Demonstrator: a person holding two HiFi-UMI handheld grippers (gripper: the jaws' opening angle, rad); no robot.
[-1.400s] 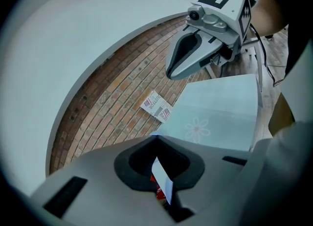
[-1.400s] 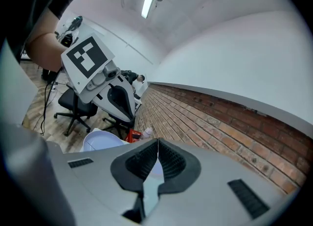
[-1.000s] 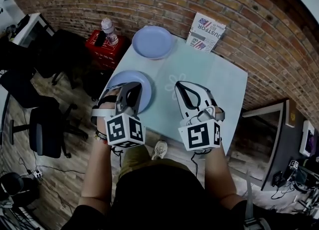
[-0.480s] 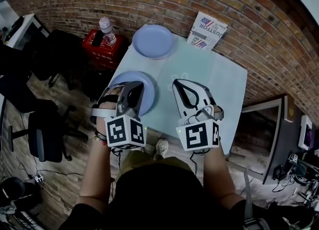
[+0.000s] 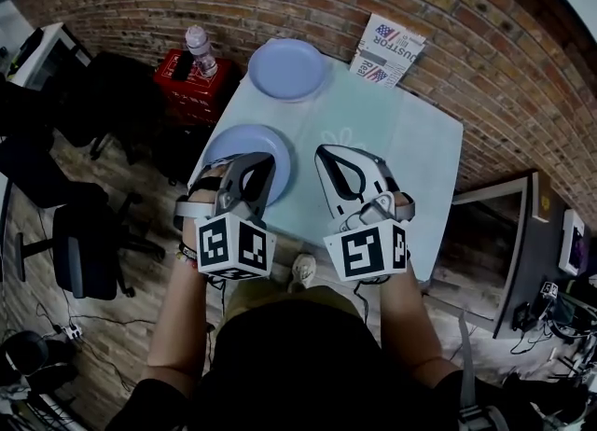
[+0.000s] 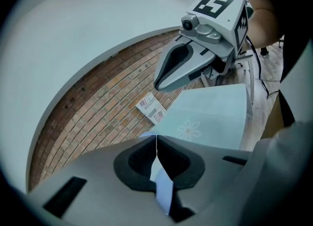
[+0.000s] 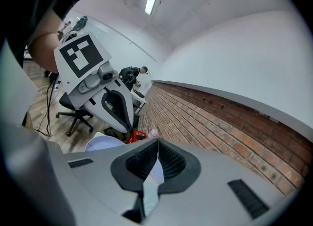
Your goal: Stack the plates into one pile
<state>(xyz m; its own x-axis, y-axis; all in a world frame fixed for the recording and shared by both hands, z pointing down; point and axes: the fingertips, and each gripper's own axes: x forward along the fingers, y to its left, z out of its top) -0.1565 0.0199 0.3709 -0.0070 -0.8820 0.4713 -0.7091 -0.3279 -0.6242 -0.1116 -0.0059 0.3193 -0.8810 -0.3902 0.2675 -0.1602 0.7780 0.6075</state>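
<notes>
The right claw [image 5: 328, 155] is drifting leftward over the table [image 5: 410, 149], closed and empty like the left claw [image 5: 254, 164]; the near plate [image 5: 231, 145] and far plate [image 5: 287, 69] are lying unstacked.

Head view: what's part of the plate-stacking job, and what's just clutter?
Job: near plate, far plate, the table they sit on, left tool and right tool, both shut and empty.
Lying about: water bottle, red box, printed paper against the wall, office chair.
</notes>
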